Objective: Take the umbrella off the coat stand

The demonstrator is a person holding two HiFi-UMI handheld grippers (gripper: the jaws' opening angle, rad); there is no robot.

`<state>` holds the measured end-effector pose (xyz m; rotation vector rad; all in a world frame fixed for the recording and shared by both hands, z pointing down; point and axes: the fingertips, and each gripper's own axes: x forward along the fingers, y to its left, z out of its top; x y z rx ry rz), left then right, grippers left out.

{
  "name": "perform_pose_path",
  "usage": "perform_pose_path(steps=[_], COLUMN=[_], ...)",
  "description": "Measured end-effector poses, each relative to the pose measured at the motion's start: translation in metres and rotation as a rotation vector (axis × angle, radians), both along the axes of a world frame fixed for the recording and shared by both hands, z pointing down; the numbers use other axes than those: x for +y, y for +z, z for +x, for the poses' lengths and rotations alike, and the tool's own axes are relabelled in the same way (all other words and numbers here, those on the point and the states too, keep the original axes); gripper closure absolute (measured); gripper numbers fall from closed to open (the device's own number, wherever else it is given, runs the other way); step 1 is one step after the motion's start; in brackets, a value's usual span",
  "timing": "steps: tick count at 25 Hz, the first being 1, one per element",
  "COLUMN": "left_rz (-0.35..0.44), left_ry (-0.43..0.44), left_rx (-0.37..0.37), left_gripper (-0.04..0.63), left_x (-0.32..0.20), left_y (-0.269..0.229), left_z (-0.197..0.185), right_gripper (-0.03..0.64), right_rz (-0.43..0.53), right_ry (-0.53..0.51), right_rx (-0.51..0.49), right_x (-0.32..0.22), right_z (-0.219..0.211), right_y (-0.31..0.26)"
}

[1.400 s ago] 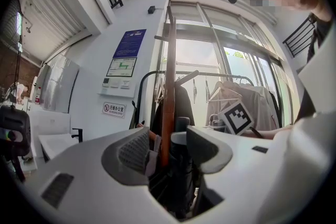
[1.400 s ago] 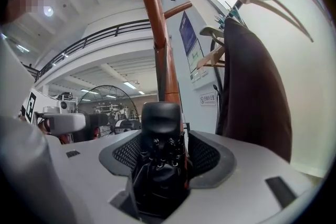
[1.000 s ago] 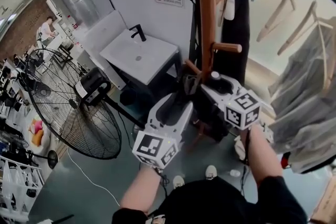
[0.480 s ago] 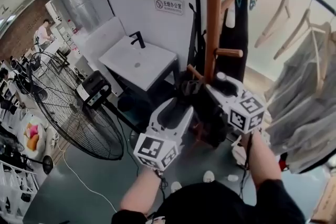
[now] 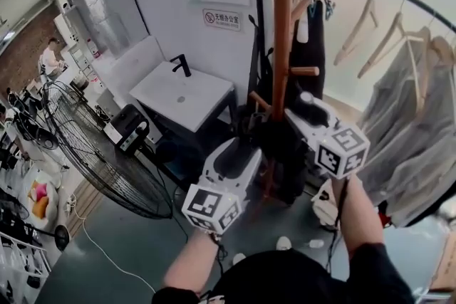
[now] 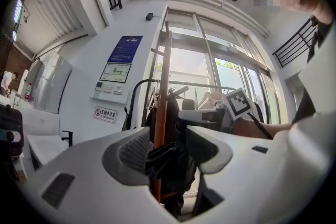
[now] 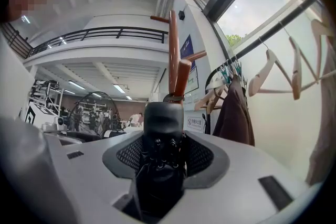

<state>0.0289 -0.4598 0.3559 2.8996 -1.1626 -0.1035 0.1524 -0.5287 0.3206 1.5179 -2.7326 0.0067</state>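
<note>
A folded black umbrella (image 5: 274, 153) hangs against the lower pegs of the wooden coat stand (image 5: 280, 25). My right gripper (image 5: 293, 110) is shut on its upper end; in the right gripper view the round black handle and rib tips (image 7: 163, 128) fill the space between the pads (image 7: 202, 157), just below a peg. My left gripper (image 5: 246, 140) reaches in from the left, lower down. Its jaws (image 6: 168, 152) stand apart around the umbrella's dark folds (image 6: 176, 165), and the pole (image 6: 164, 86) shows through a gap beside one pad.
A large floor fan (image 5: 92, 153) and a white sink cabinet (image 5: 182, 92) stand to the left of the stand. A garment rail with wooden hangers (image 5: 370, 11), a dark coat (image 5: 310, 46) and grey clothing (image 5: 420, 124) lies to the right.
My right gripper has risen along the pole with the umbrella's top in it. The left gripper has shifted a little sideways at the umbrella.
</note>
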Motion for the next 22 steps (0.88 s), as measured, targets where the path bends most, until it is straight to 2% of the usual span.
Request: perform_pose_path(steps=[13,22], left_rz=[0.021,0.007], left_ry=[0.089,0.195], left_rx=[0.013,0.019], left_gripper=[0.39,0.39], left_x=[0.025,0.043], left_y=[-0.01,-0.007], left_z=[0.007,0.018], right_gripper=[0.417,0.417], right_rz=[0.147,0.15], right_ry=[0.117,0.192], right_rx=[-0.022,-0.026], right_x=[0.056,0.096], right_z=[0.027,0.035], right_y=[-0.081,-0.082])
